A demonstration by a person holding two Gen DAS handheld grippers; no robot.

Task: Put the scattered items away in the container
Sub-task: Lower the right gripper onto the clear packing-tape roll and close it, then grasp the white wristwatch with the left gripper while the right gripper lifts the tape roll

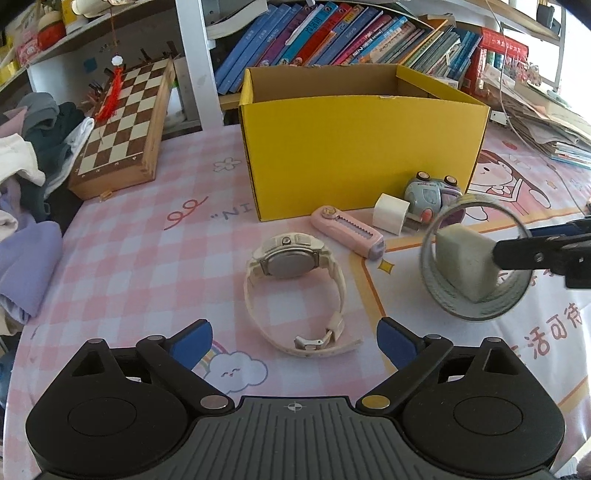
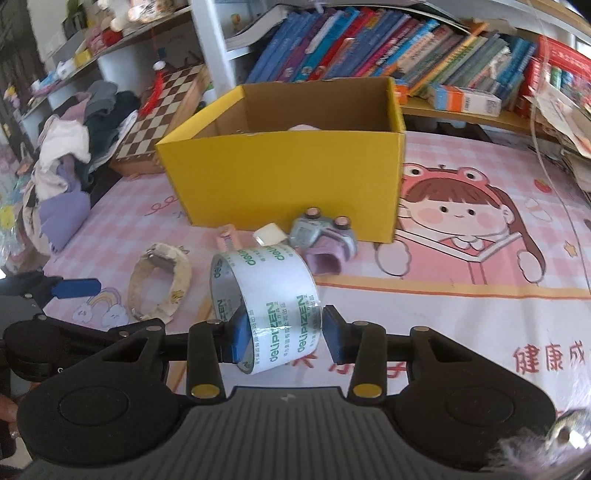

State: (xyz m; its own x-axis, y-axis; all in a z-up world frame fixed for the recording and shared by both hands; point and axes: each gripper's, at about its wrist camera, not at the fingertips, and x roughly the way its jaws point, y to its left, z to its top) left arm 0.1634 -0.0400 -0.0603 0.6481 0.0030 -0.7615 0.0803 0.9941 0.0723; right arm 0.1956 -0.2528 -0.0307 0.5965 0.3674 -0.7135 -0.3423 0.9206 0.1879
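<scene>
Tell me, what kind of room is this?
Probably a child's study corner at home: shelves packed with colourful books, a table under a pink cartoon tablecloth, a folded chessboard beside a heap of clothes.

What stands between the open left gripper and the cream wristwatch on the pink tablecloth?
Nothing visible. The cream wristwatch lies directly ahead of the left gripper, with only bare pink checked tablecloth between them. The pink utility knife lies beyond the watch.
</scene>
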